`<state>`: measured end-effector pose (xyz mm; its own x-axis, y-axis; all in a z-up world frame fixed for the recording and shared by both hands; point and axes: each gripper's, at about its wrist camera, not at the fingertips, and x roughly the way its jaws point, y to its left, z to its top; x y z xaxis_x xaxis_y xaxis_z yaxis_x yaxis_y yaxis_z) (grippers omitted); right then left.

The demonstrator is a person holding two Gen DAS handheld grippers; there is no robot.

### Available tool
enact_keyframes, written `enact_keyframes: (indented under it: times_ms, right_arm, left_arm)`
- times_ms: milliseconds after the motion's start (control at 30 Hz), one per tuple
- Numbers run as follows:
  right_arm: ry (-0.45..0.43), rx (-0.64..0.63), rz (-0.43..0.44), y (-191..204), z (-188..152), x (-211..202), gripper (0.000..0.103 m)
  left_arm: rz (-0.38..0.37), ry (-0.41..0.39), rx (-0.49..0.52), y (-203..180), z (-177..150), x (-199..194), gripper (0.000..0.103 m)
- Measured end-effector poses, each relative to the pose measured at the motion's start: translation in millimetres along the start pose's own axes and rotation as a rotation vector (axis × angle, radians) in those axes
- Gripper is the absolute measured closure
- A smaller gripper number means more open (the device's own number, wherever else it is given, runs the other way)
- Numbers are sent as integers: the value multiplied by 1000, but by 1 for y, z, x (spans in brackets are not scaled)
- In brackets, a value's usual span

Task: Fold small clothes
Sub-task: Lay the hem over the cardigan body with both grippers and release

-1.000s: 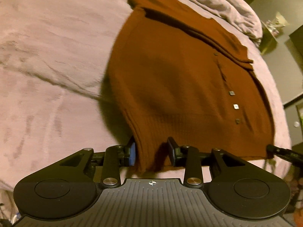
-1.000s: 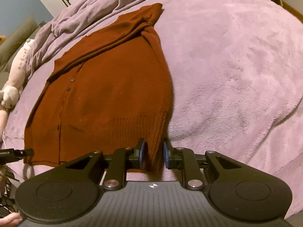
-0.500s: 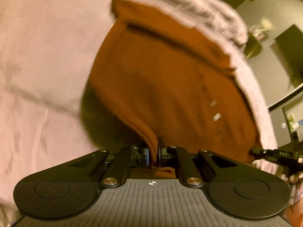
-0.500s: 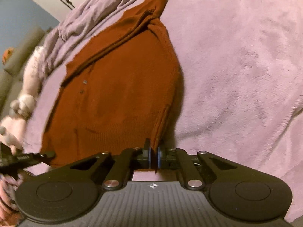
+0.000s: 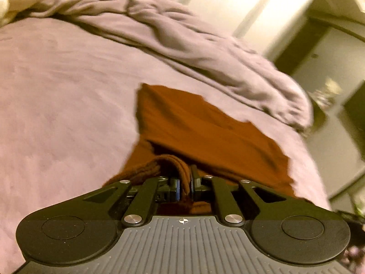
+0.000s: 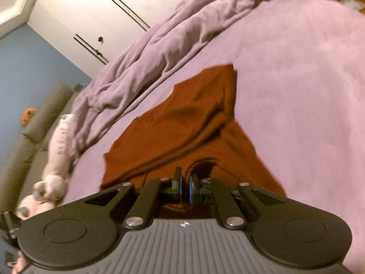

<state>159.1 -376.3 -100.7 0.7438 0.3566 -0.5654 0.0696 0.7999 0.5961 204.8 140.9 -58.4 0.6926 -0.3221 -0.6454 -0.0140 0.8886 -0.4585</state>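
Both grippers are clamped on the hem of the rust-brown knit cardigan (image 5: 205,123), left gripper (image 5: 184,186) and right gripper (image 6: 185,188) at opposite corners, with the rest lying on the fuzzy lilac bed blanket (image 5: 57,91). Honestly the risk is uneven carrying: if one hand runs ahead, the fold lands crooked, or the bunched knit slips out of a pinch.

hidden: brown cardigan (image 5: 205,127) hem behind gripper bodies | blurred: rumpled duvet (image 5: 182,36) beyond cardigan | cut off: plush toy (image 6: 54,159) left of cardigan
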Motion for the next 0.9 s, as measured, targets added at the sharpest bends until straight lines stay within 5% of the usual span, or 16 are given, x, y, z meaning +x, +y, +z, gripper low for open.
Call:
enact_keyframes:
  times_ms: [167,300,333,600,700,767,900]
  right_arm:
    - [22,-104,-122,9,9,36,94]
    - [-53,-217,-124,14,5,15,54]
    - [-62,-275,-149,16,2,12,50]
    - [20,-522,-255,21,-16,35,50]
    - [30,-520,-251,22,-14,45,50]
    - [37,-530,-255,24,-12,51,51]
    - [38,-548,-270,25,-8,61,59]
  left_arm:
    - [105,60,28,1,3,29,84]
    - [100,15,91,11,1,13,65]
    - [107,-1,108,14,3,9,62]
    - [128,81,230,13,1,34,44]
    - [155,113,280,8,-2,51,51]
    - [182,117,300,4,-3,56,73]
    - [198,100,330,-3,-6,56,86]
